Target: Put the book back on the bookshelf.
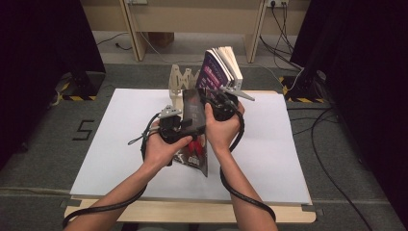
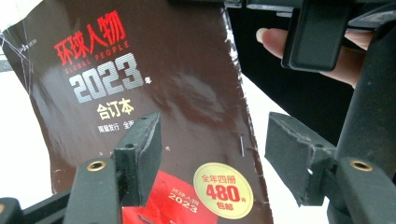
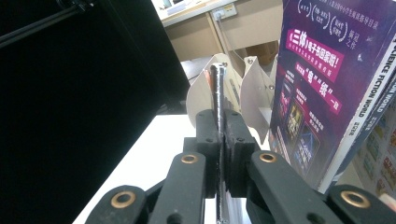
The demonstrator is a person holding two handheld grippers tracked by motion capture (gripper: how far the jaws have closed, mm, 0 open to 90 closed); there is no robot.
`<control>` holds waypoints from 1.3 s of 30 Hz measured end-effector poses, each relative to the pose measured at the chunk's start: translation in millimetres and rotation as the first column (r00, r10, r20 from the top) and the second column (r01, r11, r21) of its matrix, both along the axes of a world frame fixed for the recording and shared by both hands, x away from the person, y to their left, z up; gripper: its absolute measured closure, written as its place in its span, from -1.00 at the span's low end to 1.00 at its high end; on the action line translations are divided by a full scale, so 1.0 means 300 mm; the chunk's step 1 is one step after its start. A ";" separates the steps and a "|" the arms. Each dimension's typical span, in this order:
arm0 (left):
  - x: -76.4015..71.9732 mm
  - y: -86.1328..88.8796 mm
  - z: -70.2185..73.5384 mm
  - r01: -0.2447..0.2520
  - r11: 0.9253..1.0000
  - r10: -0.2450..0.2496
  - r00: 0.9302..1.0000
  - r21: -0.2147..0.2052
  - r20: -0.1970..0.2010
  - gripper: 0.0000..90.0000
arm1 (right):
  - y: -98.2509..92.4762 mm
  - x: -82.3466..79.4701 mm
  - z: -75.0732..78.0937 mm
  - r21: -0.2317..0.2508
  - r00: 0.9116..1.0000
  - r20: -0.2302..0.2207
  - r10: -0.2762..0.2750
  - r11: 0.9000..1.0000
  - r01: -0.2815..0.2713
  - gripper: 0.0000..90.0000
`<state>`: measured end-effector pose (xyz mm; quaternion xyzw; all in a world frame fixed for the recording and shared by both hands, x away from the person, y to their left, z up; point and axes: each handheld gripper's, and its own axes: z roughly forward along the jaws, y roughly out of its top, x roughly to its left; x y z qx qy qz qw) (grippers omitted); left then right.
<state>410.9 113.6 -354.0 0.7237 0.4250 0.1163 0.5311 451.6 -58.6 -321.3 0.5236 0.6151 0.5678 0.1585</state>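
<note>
Nearest in the high view, my two forearms enter from the bottom edge and meet over the middle of the white table sheet (image 1: 115, 144). The left gripper (image 1: 179, 126) sits low beside the dark magazine (image 1: 195, 115); in the left gripper view its jaws stand spread, one pad in front of the cover (image 2: 177, 88), the other off its stapled edge, neither pressing. The right gripper (image 3: 219, 154) is pressed together on the magazine's edge, seen as a thin dark line running up between its pads, so that hand alone carries the magazine, held upright above the sheet with the lower corner hanging toward me.

Handling, as I judge it: a thin, stapled, glossy issue, light but floppy, and slick under the pads. It will sag away from a single pinch, and the cover could crease or tear at the staples. The spine side is the stiffest place to grip, so I would take it there, close to the bound edge.

Pose: the left hand wraps its gripper from below, palm up; the right hand (image 1: 222, 126) holds its gripper level and pointing away from me.

Farther off stands the pale slotted book rack (image 1: 179, 79), empty slots facing me, with a purple science-fiction magazine (image 1: 219, 67) upright at its right end.
</note>
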 end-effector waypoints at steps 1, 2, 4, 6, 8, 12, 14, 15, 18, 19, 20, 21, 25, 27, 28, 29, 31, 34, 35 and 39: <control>0.002 -0.002 0.001 -0.001 1.000 0.001 1.000 0.003 0.002 -0.21 | 0.001 0.000 -0.001 -0.003 1.000 0.000 -0.002 1.000 0.002 0.93; 0.005 -0.006 0.002 -0.006 1.000 0.006 1.000 0.006 0.005 -0.21 | 0.001 -0.001 -0.001 -0.005 1.000 0.001 -0.001 1.000 0.001 0.93; 0.011 -0.012 0.005 -0.011 1.000 0.011 1.000 0.009 0.005 -0.22 | 0.004 -0.003 -0.002 -0.001 1.000 -0.003 -0.002 1.000 0.002 0.93; 0.018 -0.016 0.006 -0.018 1.000 0.018 1.000 0.015 0.004 -0.22 | 0.006 -0.004 -0.001 0.003 1.000 -0.004 -0.004 1.000 0.004 0.93; 0.023 -0.020 0.007 -0.026 1.000 0.026 1.000 0.017 0.002 -0.23 | 0.006 -0.003 -0.002 -0.006 1.000 0.002 -0.003 1.000 0.003 0.93; 0.035 -0.032 0.007 -0.036 0.999 0.036 0.999 0.015 -0.005 -0.24 | 0.008 -0.002 -0.002 -0.015 1.000 0.004 -0.008 1.000 0.008 0.93; 0.039 -0.040 0.007 -0.041 0.999 0.041 0.999 0.013 -0.004 -0.24 | 0.010 -0.002 -0.004 -0.015 1.000 0.004 -0.007 1.000 0.007 0.93; 0.042 -0.044 0.006 -0.047 0.999 0.047 0.999 0.013 -0.005 -0.24 | 0.010 -0.002 -0.005 -0.016 1.000 0.004 -0.008 1.000 0.008 0.93; 0.047 -0.054 0.001 -0.057 0.998 0.057 0.998 0.028 -0.006 -0.23 | 0.011 -0.004 -0.004 -0.016 1.000 0.002 -0.010 1.000 0.010 0.93; 0.048 -0.057 -0.001 -0.060 0.998 0.060 0.998 0.028 -0.009 -0.23 | 0.012 -0.005 -0.003 -0.017 1.000 0.002 -0.010 1.000 0.010 0.93; 0.049 -0.062 -0.002 -0.064 0.997 0.065 0.998 0.030 -0.007 -0.23 | 0.014 -0.006 -0.003 -0.017 1.000 0.002 -0.011 1.000 0.011 0.93; 0.050 -0.066 -0.004 -0.072 0.997 0.072 0.997 0.037 -0.002 -0.23 | 0.015 -0.007 -0.003 -0.019 1.000 0.004 -0.010 1.000 0.010 0.93; 0.058 -0.079 -0.013 -0.082 0.995 0.083 0.997 0.057 -0.009 -0.23 | 0.019 -0.009 -0.001 -0.008 1.000 0.002 -0.008 1.000 0.008 0.93; 0.059 -0.086 -0.016 -0.085 0.995 0.085 0.996 0.061 -0.006 -0.23 | 0.018 -0.011 0.002 -0.006 1.000 0.001 -0.010 1.000 0.010 0.92; 0.057 -0.091 -0.016 -0.079 0.995 0.079 0.997 0.069 0.001 -0.22 | 0.019 -0.013 0.003 0.000 1.000 -0.003 -0.010 1.000 0.010 0.91; 0.054 -0.094 -0.014 -0.071 0.995 0.071 0.997 0.070 -0.002 -0.15 | 0.020 -0.016 0.004 0.005 1.000 -0.006 -0.009 1.000 0.009 0.91; 0.044 -0.094 -0.006 -0.061 0.994 0.061 0.998 0.092 0.003 0.00 | 0.023 -0.020 0.005 0.002 1.000 -0.003 -0.009 1.000 0.009 0.91; 0.030 -0.081 0.002 -0.047 0.995 0.048 0.999 0.083 -0.006 0.21 | 0.021 -0.023 0.006 0.001 1.000 -0.008 -0.007 1.000 0.007 0.93; 0.028 -0.076 0.004 -0.046 0.996 0.047 0.999 0.076 -0.014 0.27 | 0.020 -0.024 0.008 0.003 1.000 -0.011 -0.002 1.000 0.003 0.93; 0.009 -0.059 0.003 -0.056 0.996 0.057 0.998 0.073 -0.014 0.46 | 0.029 -0.027 0.010 -0.009 1.000 -0.002 0.025 1.000 -0.025 0.92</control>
